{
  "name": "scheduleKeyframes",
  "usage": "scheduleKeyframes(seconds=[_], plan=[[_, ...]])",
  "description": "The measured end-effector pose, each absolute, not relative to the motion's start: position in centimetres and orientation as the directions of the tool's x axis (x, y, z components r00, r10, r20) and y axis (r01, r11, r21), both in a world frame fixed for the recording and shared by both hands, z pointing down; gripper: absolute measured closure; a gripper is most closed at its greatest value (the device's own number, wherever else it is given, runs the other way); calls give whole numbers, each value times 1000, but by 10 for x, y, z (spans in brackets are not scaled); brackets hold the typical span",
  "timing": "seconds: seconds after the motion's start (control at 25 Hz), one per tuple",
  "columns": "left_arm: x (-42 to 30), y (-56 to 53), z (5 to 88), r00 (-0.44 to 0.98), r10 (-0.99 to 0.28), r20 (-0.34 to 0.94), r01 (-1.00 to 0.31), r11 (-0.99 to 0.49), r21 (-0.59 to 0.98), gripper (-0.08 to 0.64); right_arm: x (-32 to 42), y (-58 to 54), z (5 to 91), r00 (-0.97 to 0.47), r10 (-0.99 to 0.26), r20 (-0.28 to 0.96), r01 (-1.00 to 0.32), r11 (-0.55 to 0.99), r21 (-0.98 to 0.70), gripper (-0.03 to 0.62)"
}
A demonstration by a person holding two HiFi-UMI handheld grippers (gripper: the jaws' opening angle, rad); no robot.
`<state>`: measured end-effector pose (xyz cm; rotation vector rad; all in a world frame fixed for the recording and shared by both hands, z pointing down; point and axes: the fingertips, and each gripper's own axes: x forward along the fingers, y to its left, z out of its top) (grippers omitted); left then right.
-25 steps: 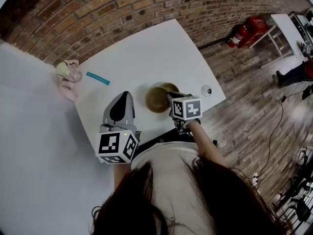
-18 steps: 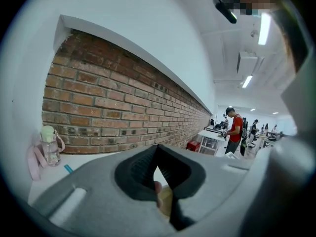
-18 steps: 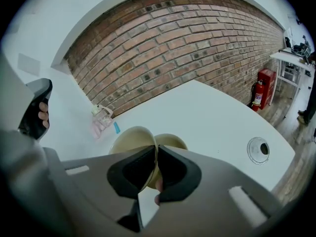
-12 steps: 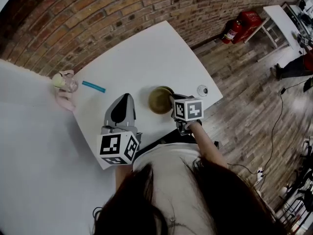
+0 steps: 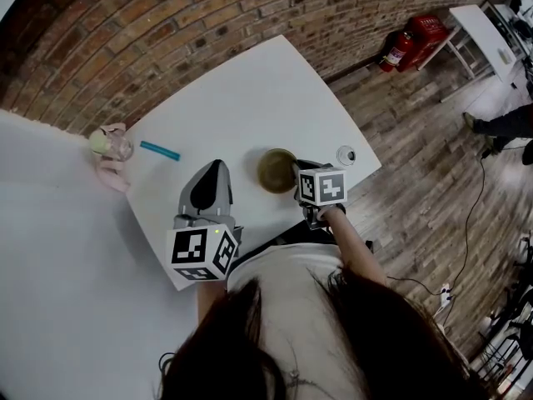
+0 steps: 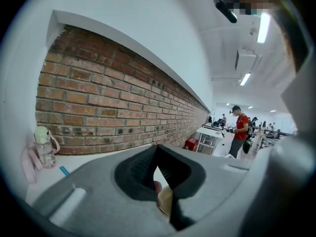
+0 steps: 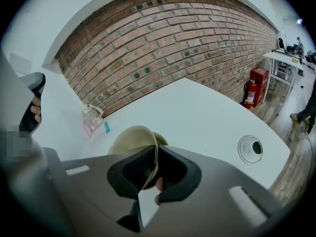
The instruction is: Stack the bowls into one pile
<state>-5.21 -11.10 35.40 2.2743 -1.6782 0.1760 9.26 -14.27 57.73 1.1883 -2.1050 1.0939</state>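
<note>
Bowl in right claw, now over pile

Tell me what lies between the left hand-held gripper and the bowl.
Nothing. The head view shows only bare white table between the left hand-held gripper and the bowl.

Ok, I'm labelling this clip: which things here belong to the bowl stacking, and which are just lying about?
Job: tan bowl, its rim clamped by the right gripper; second bowl, partly hidden behind it.
Lying about: clear bottle with pink strap; teal stick; cable grommet; red fire extinguisher.
</note>
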Motion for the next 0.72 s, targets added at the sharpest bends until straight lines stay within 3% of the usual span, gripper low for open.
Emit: scheduleKeyframes(seconds=[0.72], plan=[[-57, -115, 351, 301, -907, 294, -952, -268, 148, 560, 96, -147, 583, -464, -486, 741, -883, 315, -346, 554]])
